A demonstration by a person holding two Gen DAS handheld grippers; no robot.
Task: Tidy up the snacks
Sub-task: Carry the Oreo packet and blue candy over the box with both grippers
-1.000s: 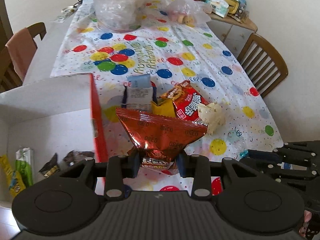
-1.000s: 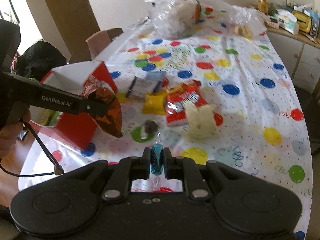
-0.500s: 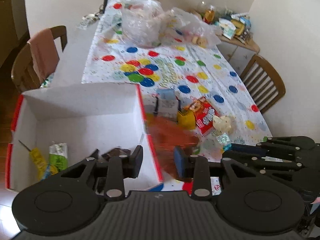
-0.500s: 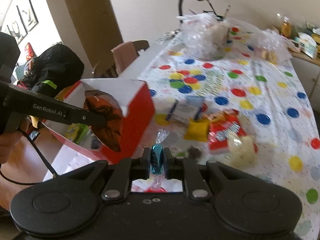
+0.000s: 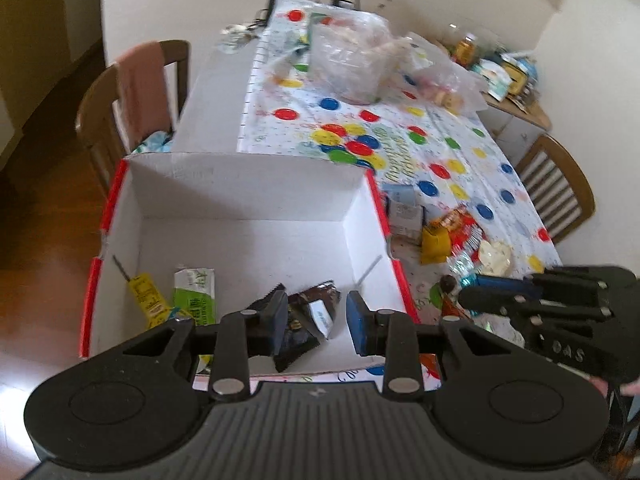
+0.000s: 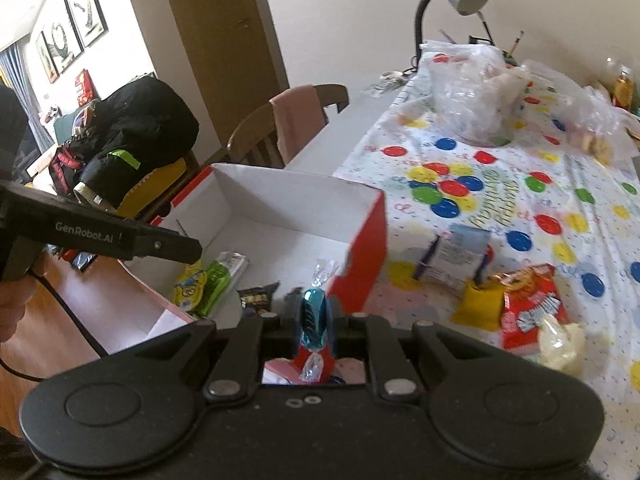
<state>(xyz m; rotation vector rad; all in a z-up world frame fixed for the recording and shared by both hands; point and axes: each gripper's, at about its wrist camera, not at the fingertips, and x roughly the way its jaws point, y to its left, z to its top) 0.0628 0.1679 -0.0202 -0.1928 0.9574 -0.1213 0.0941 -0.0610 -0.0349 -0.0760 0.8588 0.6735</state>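
Your left gripper [image 5: 313, 318] hangs part-open and empty above the red box [image 5: 378, 204]. Your right gripper [image 6: 313, 320] pinches a blue wrapped candy [image 6: 312, 318] over the box's near edge.

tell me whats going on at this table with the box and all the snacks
A person with a gripper in each hand is sorting snacks into a red and white box at the table edge. The left gripper hangs open and empty over the box, above a dark packet lying inside beside a green packet and a yellow one. The right gripper is shut on a blue wrapped candy, near the box. A red bag, a yellow packet and others wait on the spotted tablecloth.
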